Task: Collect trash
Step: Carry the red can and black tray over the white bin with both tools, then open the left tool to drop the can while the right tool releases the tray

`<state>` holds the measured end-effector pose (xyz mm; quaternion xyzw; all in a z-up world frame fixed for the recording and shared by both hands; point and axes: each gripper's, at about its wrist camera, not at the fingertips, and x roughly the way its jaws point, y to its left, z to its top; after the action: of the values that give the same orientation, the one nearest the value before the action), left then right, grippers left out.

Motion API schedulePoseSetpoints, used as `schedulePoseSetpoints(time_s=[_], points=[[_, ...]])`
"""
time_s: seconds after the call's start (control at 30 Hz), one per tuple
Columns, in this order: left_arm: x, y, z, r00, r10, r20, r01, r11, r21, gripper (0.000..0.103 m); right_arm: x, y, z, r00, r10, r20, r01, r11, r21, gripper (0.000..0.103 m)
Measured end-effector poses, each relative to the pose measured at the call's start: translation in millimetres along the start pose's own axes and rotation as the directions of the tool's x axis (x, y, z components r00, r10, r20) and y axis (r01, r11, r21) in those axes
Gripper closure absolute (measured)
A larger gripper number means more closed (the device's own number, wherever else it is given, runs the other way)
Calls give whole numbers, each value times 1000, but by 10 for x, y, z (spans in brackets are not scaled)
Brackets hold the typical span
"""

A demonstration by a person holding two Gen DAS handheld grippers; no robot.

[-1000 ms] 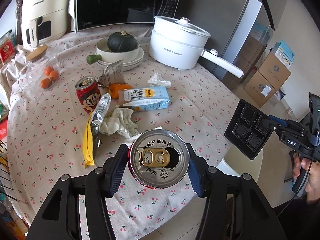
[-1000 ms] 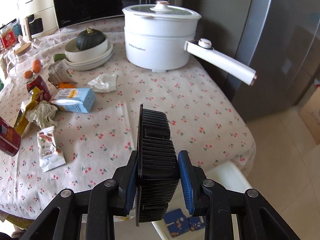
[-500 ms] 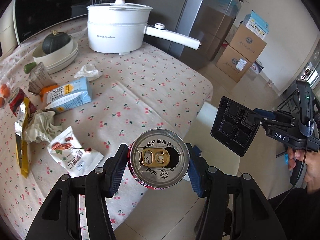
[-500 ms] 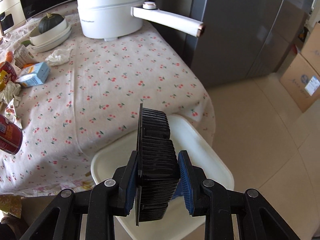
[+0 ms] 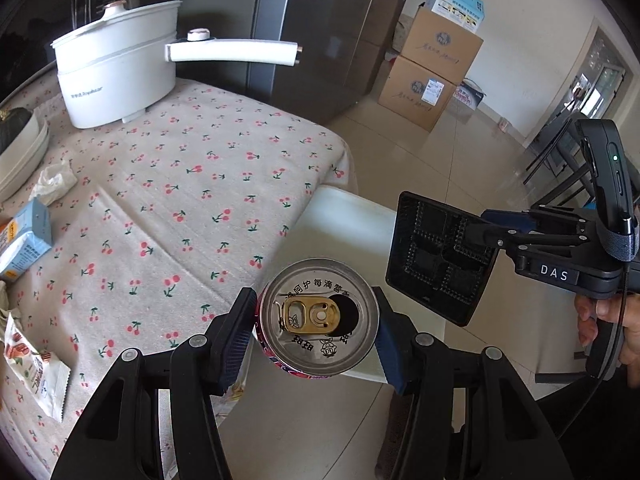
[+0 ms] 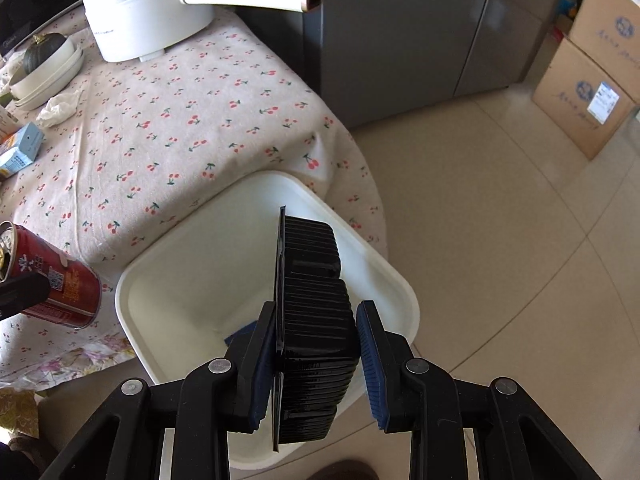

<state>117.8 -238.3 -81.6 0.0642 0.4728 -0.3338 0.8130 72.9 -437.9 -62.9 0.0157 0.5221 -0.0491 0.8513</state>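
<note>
left claw (image 5: 316, 320) grasps a red can (image 5: 320, 316) at the bench (image 5: 180, 200) edge. right claw (image 6: 316, 344) grasps a black tray (image 6: 312, 312) on edge, white bin (image 6: 160, 280) directly below it.

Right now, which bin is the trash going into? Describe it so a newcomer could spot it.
Start at the table with the cherry-print cloth. On the floor against its near corner stands a white plastic bin, open-topped with rounded corners, directly under the black tray in the right gripper. It is the only white container on the floor; the cardboard boxes are brown and closed.
</note>
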Motion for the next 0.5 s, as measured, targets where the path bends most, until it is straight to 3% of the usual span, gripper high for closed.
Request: schedulePoseSetpoints(time_s=[0.37,0.4,0.5], points=[[463,-110,38,1000,-25,-3,25,999,42,43,10,-238,-95,1000,-15,-15,15,999,38,69],[481,-110,35,1000,-16,-8,16,999,35,39,13,-242,-99,1000,-17,-16,17,999,38,69],[461,-130,38,999,48,16,-48,998,40,13,31,-248,-110,999,-22,-25,23,999,35,69]])
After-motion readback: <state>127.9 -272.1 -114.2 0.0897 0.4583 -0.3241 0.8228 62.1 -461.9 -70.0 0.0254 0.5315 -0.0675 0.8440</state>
